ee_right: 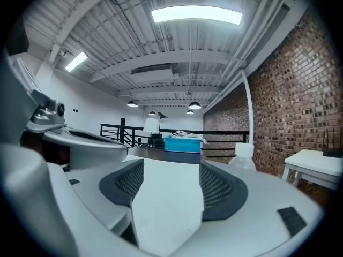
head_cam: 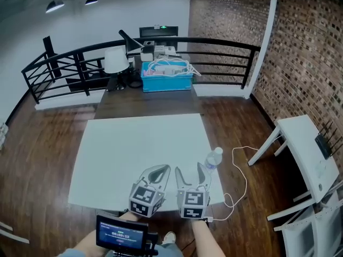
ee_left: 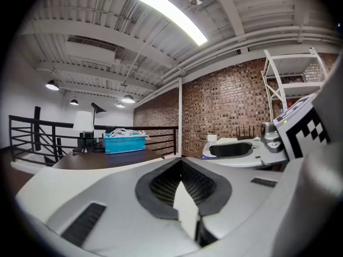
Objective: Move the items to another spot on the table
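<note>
Hovering over the near edge of the white table, the right gripper is standing with its jaws spread and nothing between them. The clear water bottle is standing upright just beyond its right jaw, near the table's right edge. The left gripper is hanging beside it, jaw tips meeting, empty.

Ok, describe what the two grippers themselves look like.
The left gripper and right gripper are light grey plastic, with curved jaws lined by black ribbed pads. Each carries a cube covered in black-and-white square markers.
</note>
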A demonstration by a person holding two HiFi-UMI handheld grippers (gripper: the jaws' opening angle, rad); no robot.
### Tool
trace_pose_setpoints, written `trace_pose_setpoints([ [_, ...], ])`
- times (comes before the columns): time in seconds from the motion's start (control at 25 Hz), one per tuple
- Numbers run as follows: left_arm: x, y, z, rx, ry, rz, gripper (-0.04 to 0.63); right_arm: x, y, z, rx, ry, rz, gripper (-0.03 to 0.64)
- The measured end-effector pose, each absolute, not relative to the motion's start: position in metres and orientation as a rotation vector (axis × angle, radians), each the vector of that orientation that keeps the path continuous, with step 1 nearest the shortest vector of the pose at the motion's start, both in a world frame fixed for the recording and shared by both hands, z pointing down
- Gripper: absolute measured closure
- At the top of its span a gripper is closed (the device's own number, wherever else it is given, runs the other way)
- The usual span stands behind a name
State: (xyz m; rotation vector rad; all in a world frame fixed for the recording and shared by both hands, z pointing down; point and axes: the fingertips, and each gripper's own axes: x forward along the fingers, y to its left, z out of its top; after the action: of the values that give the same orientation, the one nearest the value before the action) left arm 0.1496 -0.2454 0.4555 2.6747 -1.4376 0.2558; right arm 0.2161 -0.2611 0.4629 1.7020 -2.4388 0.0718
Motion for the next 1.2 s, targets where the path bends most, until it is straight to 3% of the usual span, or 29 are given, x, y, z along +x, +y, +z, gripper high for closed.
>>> trace_pose_setpoints([
  [0.16,0.107,-0.242,0.453,2.630,-1.521,0.248,0.583,0.165,-0.256,0.449,1.592,-2.532,0.051,0.328],
  [0.24,0.082,-0.240,0.451,2.607,-1.570,0.236,0.584,0.138,-0.253,0.444,1.544,-2.577,0.050,0.409],
  [0.56,-0.003,-0.227,0.434,2.528,-1.726,0.191,0.584,0.042,-0.235,0.423,1.324,-2.714,-0.001,0.591],
  [1.2,-0.072,-0.208,0.404,2.498,-1.856,0.120,0.584,-0.039,-0.216,0.395,1.142,-2.845,-0.048,0.615],
])
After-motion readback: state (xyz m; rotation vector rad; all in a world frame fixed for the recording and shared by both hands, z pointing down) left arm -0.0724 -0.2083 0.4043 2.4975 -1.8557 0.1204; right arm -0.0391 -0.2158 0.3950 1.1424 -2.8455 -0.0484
